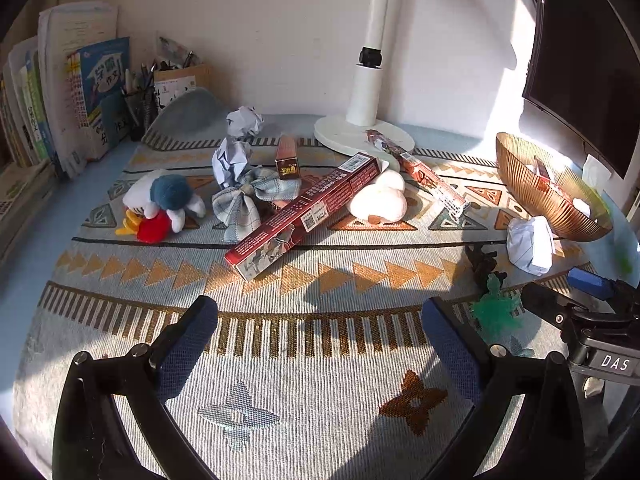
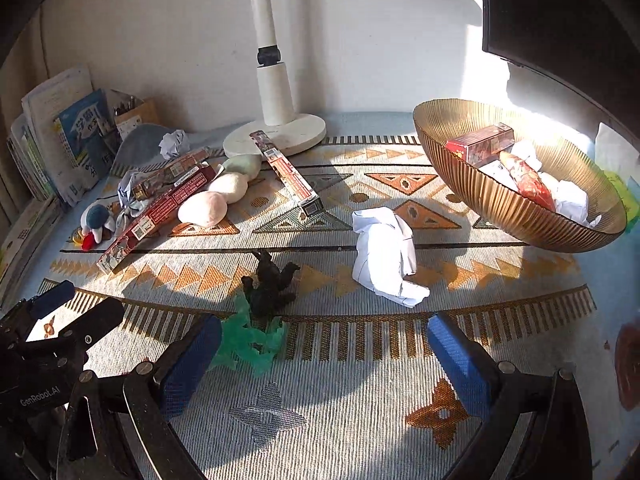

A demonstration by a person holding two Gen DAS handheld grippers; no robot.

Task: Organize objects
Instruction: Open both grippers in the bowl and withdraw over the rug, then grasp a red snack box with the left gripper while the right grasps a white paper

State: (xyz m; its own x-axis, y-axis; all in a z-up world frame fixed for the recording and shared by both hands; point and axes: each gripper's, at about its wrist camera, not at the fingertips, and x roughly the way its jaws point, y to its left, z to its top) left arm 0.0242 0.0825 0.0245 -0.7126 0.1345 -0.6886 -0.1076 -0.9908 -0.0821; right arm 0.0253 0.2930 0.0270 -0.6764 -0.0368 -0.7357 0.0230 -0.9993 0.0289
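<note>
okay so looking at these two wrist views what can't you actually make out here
- Gold bowl, left wrist view: its near wall hides most of the contents.
- Checked cloth, left wrist view: the long red box covers its right part.
- Monitor, right wrist view: cut off by the frame edge.
- Book titles: too small to read.

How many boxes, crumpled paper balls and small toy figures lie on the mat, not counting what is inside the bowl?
Boxes: 3
Paper balls: 3
Toy figures: 2
Total: 8

Left tool [image 1: 319, 344], right tool [image 2: 324, 356]: blk arms, blue mesh pads, silver screws.
</note>
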